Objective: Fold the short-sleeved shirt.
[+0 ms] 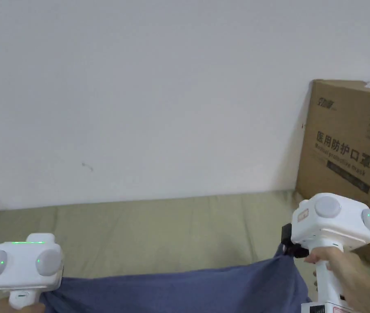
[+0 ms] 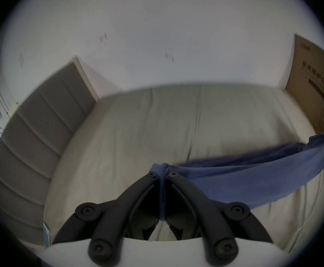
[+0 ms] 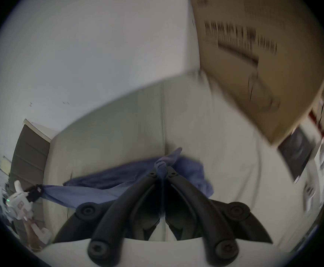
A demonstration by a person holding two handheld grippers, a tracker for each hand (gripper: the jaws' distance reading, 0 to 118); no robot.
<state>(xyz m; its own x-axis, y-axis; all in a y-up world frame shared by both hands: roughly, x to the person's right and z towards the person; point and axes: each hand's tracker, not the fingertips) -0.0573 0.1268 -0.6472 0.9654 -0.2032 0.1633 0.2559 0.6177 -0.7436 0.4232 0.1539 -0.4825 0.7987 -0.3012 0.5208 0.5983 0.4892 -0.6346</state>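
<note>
Spanning olive bed (image 1: 159, 228) — white wall (image 1: 159, 81), cardboard box (image 1: 347, 142).

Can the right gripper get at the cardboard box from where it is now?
Probably not yet: the right gripper is shut on the blue shirt, stretched to the left gripper. The cardboard box stands close, nothing between.

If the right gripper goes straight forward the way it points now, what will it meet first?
Probably the cardboard box. The right gripper, shut on the blue shirt, points over the bed towards where box and wall meet. Depth is unclear, so it might meet the wall instead.
</note>
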